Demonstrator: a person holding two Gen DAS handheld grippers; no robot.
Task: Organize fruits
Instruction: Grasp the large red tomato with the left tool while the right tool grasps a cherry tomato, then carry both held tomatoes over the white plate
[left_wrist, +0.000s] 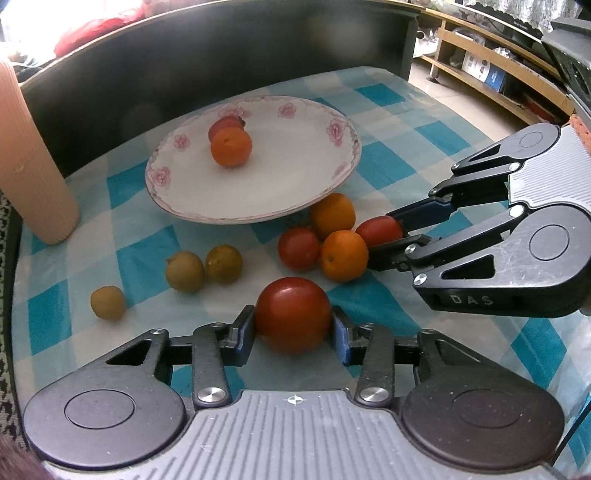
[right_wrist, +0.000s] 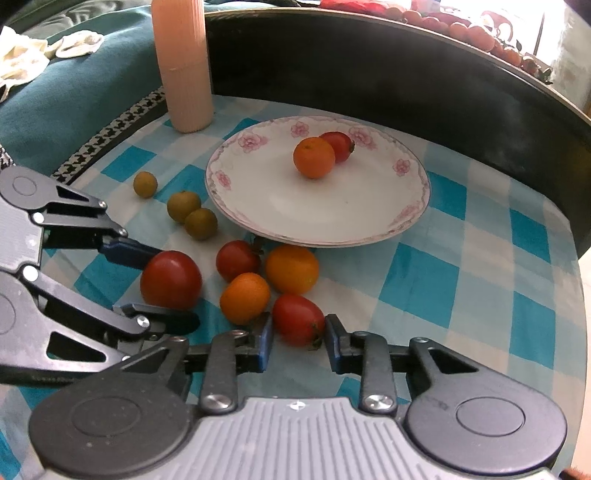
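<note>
My left gripper (left_wrist: 293, 323) is shut on a big round red tomato (left_wrist: 293, 314) that rests on the blue checked cloth (left_wrist: 406, 147). My right gripper (right_wrist: 298, 329) is shut on a smaller oval tomato (right_wrist: 299, 319). Between the two lie a tomato (left_wrist: 298, 248) and two oranges (left_wrist: 332, 216) (left_wrist: 344, 255), close together. Three greenish-yellow fruits (left_wrist: 184, 271) (left_wrist: 224, 264) (left_wrist: 108, 302) lie to the left. The flowered white plate (left_wrist: 288, 177) behind them holds one orange (left_wrist: 231, 146) and one tomato (left_wrist: 225, 123).
A tall beige ribbed cylinder (left_wrist: 33, 158) stands left of the plate. A dark raised board (left_wrist: 184, 55) curves round the back of the table. The table ends at the right, with wooden shelves (left_wrist: 480, 59) beyond. A teal cushion (right_wrist: 74, 92) lies past the left edge.
</note>
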